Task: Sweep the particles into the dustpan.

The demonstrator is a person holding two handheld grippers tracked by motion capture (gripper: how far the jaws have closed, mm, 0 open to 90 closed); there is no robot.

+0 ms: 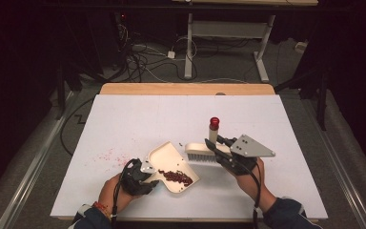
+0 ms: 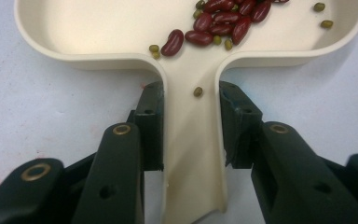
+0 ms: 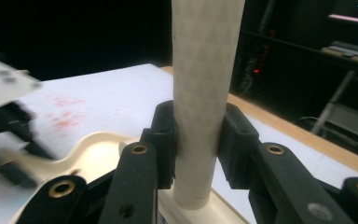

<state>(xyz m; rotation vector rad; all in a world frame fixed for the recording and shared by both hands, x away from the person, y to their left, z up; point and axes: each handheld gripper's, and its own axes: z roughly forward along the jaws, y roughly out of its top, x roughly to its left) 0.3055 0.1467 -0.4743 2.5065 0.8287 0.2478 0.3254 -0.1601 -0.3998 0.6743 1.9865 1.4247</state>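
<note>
Table [image 1: 124,119]: rectangular, white top, bare wood strip along far edge. Surface w/ faint red stains [image 1: 110,155] left of centre, near-left area. On it: cream dustpan [image 1: 169,160], near-centre, handle toward near edge, holding red beans [image 1: 176,176] plus a few small green ones. Just right of pan: brush [image 1: 202,152], bristles down at the tabletop; contact w/ surface can't be told. Stray dark speck [image 1: 180,143] between pan & brush.

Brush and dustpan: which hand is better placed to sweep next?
Right. The right claw is shut on the brush handle, bristles beside the dustpan. The left claw only steadies the dustpan's handle.
</note>
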